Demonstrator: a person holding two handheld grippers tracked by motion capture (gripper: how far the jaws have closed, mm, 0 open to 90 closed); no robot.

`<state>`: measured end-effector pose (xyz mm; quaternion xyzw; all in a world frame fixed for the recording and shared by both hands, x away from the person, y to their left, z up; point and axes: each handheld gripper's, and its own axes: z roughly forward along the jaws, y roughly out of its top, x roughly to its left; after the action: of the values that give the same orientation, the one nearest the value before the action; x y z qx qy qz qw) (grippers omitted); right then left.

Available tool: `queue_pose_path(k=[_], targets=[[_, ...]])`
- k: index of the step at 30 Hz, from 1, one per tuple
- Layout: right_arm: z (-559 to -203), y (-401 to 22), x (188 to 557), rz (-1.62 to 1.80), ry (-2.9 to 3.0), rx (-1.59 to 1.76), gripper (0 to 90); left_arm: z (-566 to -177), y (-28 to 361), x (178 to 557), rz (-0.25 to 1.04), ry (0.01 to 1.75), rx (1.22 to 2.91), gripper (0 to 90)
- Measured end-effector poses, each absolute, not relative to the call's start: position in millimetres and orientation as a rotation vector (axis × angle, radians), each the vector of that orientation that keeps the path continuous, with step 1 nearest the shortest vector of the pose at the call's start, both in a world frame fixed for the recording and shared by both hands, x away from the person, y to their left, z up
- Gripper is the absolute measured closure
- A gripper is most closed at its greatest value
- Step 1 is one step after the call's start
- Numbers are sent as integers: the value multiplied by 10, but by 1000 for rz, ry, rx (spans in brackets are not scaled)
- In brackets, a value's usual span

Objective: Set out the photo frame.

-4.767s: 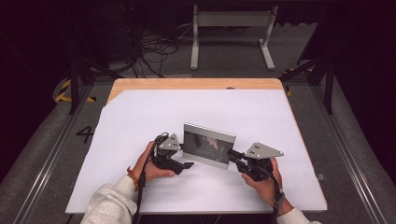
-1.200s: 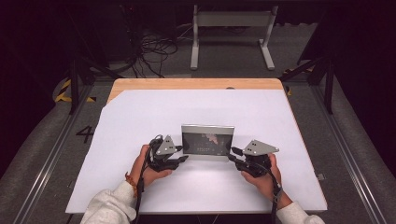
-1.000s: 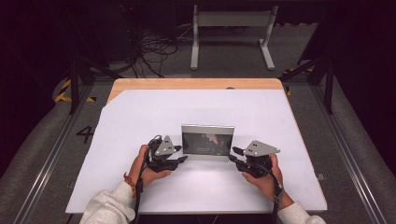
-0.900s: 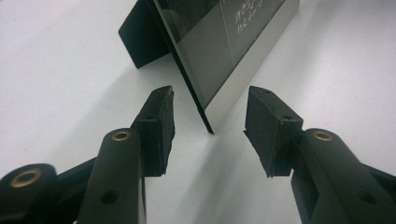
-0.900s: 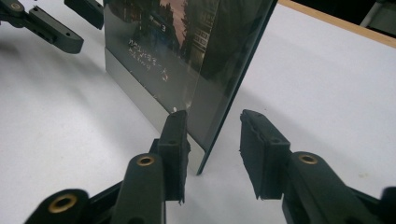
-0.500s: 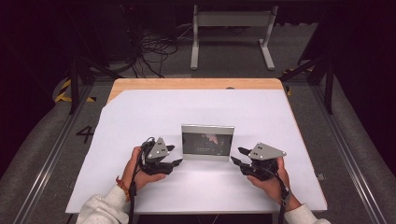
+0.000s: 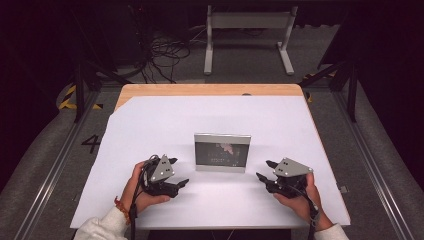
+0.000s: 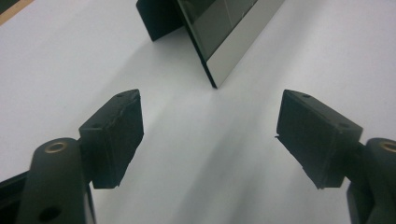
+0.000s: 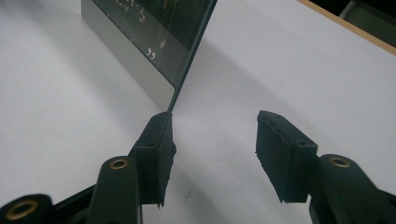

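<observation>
A silver-edged picture frame (image 7: 222,152) with a dark picture stands upright on its black back stand in the middle of the white table (image 7: 165,120). My left gripper (image 7: 179,172) lies to its left, apart from it; its jaws have just been opening and hold nothing. In the left gripper view the frame's corner (image 8: 219,42) stands ahead of the gripper (image 8: 208,133). My right gripper (image 7: 262,170) lies to the frame's right, jaws also just opened, nothing between them. The right gripper view has the frame's edge (image 9: 154,51) just beyond the gripper (image 9: 212,149).
The white sheet covers a wooden tabletop whose bare strip (image 7: 210,90) runs along the far edge. Beyond the table stand a metal stand (image 7: 247,30) and loose cables (image 7: 165,50) on the floor. Rails (image 7: 50,170) run along both sides.
Both grippers have let go of the frame's sides and drawn away from it, left one leftwards, right one rightwards. Their jaws have opened. The frame stays standing in place.
</observation>
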<state>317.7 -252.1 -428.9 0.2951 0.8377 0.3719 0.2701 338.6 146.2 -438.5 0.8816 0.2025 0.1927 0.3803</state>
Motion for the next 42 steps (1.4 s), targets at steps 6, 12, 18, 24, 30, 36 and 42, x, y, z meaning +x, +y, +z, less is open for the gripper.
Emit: queue_pose_path(k=[6, 12, 18, 24, 30, 36, 42], targets=[[-4281, -2576, 3130, 1005, 2265, 770, 403, -4415, 1571, 3334, 494, 528, 2250, 199], [-4355, -2630, 3108, 939, 2266, 784, 336, -4448, 1632, 3271, 489, 519, 2248, 183], [-4371, -2697, 3083, 947, 2241, 814, 291, -4489, 1697, 3221, 473, 530, 2256, 171], [-4385, -2755, 3026, 943, 2242, 800, 225, -4498, 1814, 3168, 455, 593, 2210, 166], [-4410, -2790, 2989, 976, 2250, 796, 162, -4509, 1949, 3141, 408, 654, 2156, 121], [-4450, -2762, 2990, 957, 2286, 785, 170, -4549, 1905, 3161, 415, 652, 2184, 78], [-4482, -2739, 3012, 965, 2303, 791, 171, -4558, 1895, 3167, 416, 640, 2188, 61]])
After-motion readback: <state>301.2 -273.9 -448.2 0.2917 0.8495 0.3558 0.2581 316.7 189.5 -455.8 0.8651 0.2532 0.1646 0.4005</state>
